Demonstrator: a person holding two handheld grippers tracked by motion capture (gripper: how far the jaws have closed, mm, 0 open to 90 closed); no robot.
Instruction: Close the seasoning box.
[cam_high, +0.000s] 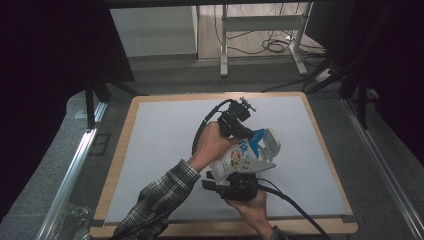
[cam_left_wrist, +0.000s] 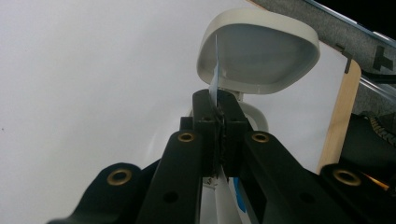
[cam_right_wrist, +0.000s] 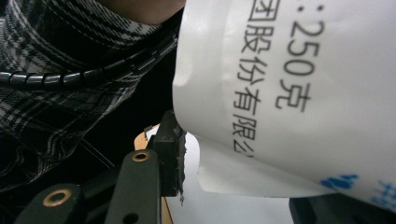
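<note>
Roughly at the middle of the white mat (cam_high: 165, 150), slightly toward five o'clock, one white pouch with blue print (cam_high: 243, 152) is held between the two grippers, lifted off the surface as far as the high view tells. One plaid-sleeved forearm (cam_high: 157, 202) enters from seven o'clock and slants up toward one o'clock; its hand wraps the left gripper (cam_high: 239, 126), which sits at the pouch's eleven o'clock end. In the left gripper view its jaws are pressed together on a thin blue-white edge of the pouch, and one white oval lid (cam_left_wrist: 259, 53) stands open just beyond them at twelve o'clock. The other hand comes in from six o'clock, palm under the right gripper (cam_high: 239, 182), which lies at the pouch's six o'clock side. In the right gripper view its jaws stand part-way apart with the pouch's printed lower part (cam_right_wrist: 299, 93) between them; the left pad (cam_right_wrist: 173, 154) meets the pouch's side, so it grips the pouch.

Bare mat lies open toward nine, twelve and three o'clock, widest toward nine. The wooden table edge (cam_high: 225, 229) runs close behind the right hand at six o'clock.
</note>
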